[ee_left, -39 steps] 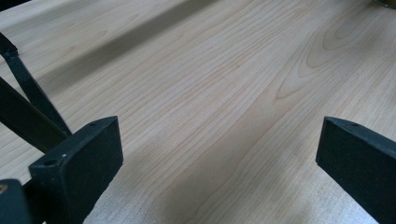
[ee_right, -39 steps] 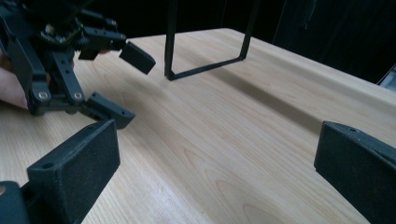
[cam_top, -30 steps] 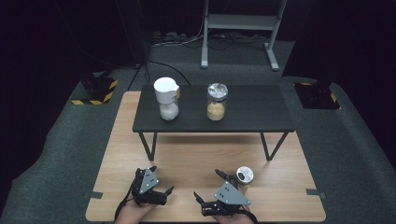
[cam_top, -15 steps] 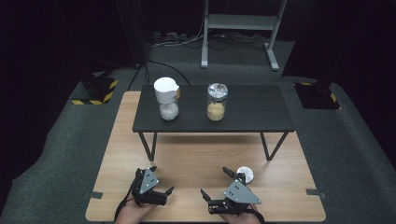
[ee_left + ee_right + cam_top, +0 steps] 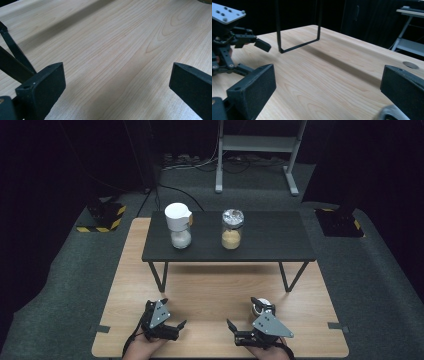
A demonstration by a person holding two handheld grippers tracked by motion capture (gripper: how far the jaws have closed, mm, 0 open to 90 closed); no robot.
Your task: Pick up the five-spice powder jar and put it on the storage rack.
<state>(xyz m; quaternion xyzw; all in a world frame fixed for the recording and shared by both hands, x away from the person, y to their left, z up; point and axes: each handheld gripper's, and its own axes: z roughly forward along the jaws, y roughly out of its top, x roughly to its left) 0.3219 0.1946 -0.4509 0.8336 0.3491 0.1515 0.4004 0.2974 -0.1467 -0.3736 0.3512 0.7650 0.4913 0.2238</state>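
- High view: the left gripper [image 5: 162,320] and right gripper [image 5: 257,330] rest low on the wooden tabletop [image 5: 210,290], both with jaws spread and empty. A small lid [image 5: 260,306], silvery and round, lies on the wood just beyond the right gripper, touching or nearly touching its far side; I cannot tell which. It is far closer to the right gripper than to the left one. On the black stand [image 5: 270,242] farther off are a white-topped jar [image 5: 179,226] and a foil-capped jar [image 5: 232,230], well apart from both grippers.
- Left gripper view: jaws wide apart over bare wood, nothing between them; the lid lies off to this gripper's right.
- Right gripper view: jaws spread wide, aimed across the tabletop toward the left gripper [image 5: 229,40]. A blurred silvery edge, likely the lid [image 5: 387,113], sits at the bottom right, beside the right jaw, not between the two. My judgement: this gripper must swing toward that side before closing.
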